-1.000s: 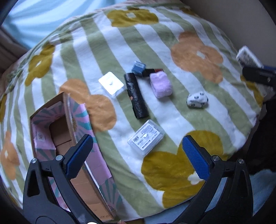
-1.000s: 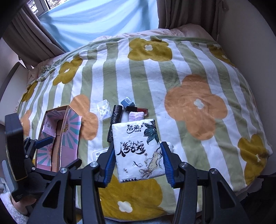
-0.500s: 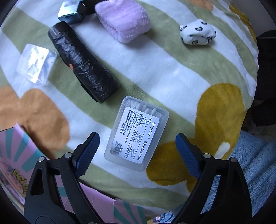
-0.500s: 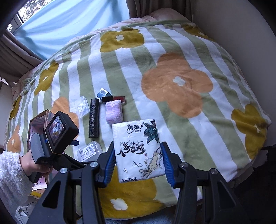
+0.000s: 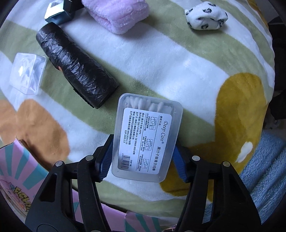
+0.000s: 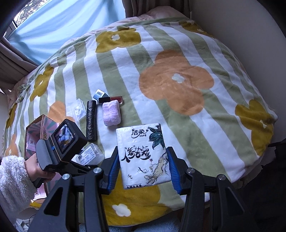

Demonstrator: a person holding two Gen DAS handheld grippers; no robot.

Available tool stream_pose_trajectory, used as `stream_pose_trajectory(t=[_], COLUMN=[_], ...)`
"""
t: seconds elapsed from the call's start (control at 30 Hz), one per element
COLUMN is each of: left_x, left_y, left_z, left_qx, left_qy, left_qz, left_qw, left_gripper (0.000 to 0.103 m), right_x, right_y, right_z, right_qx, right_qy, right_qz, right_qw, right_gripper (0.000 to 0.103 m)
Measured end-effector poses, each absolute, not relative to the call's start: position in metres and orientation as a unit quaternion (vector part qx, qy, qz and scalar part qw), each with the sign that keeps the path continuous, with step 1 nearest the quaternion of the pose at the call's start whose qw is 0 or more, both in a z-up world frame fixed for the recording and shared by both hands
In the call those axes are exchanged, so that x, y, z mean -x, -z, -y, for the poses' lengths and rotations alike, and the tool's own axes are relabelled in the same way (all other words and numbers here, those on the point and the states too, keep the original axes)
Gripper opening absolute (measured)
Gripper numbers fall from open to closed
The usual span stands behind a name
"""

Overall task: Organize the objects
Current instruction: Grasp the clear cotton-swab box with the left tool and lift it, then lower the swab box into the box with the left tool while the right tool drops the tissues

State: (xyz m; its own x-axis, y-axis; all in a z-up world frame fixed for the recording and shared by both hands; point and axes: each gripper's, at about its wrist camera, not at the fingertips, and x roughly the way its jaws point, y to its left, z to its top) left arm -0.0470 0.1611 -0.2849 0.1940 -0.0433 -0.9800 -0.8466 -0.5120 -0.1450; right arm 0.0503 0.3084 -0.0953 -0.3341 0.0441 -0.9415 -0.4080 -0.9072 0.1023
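My left gripper (image 5: 143,158) is shut on a clear plastic floss-pick box (image 5: 148,135) with a white label, resting on the striped flower blanket (image 5: 160,71). The box also shows in the right wrist view (image 6: 90,154). My right gripper (image 6: 143,169) is shut on a white tissue pack (image 6: 143,157) with black characters, held above the blanket. A black bag roll (image 5: 78,66), a pink towel (image 5: 118,14), a spotted sock ball (image 5: 205,15) and a small clear case (image 5: 26,73) lie beyond the left gripper.
An open pink patterned cardboard box (image 5: 19,178) stands at the blanket's left edge, also in the right wrist view (image 6: 35,132). A small blue box (image 6: 99,93) and a dark red item (image 6: 116,99) lie behind the towel. A blue rug (image 5: 264,178) lies below the bed edge.
My left gripper has come down over the floss-pick box and closed its fingers on it. My right gripper keeps hold of the tissue pack, nearly still.
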Motion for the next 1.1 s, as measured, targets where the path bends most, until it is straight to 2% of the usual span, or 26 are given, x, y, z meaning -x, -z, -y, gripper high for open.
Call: stream_pose_trajectory(t=[0.17, 0.37, 0.43, 0.5, 0.77, 1.1], left_x=[0.05, 0.053, 0.06, 0.062, 0.037, 0.021], left_y=[0.246, 0.173, 0.143, 0.134, 0.04, 0.022], left_z=[-0.15, -0.126, -0.12, -0.13, -0.079, -0.053], left_qx=[0.662, 0.632, 0.625, 0.614, 0.542, 0.523], left_qy=[-0.595, -0.676, -0.7, -0.726, -0.825, -0.847], left_qz=[-0.279, -0.191, -0.163, -0.132, -0.032, 0.009], left_qw=[0.361, 0.327, 0.304, 0.28, 0.154, 0.094], left_gripper=[0.057, 0.057, 0.057, 0.057, 0.057, 0.057], right_x=[-0.04, -0.023, -0.017, -0.013, -0.001, 0.007], right_y=[0.085, 0.063, 0.056, 0.051, 0.043, 0.041], right_z=[-0.3, -0.286, -0.281, -0.275, -0.255, -0.237], right_qx=[0.554, 0.537, 0.531, 0.528, 0.527, 0.532], right_qy=[-0.81, -0.83, -0.835, -0.839, -0.845, -0.845], right_qz=[-0.15, -0.125, -0.117, -0.109, -0.081, -0.054], right_qw=[0.121, 0.091, 0.08, 0.069, 0.027, -0.011], right_gripper=[0.046, 0.046, 0.046, 0.046, 0.046, 0.046])
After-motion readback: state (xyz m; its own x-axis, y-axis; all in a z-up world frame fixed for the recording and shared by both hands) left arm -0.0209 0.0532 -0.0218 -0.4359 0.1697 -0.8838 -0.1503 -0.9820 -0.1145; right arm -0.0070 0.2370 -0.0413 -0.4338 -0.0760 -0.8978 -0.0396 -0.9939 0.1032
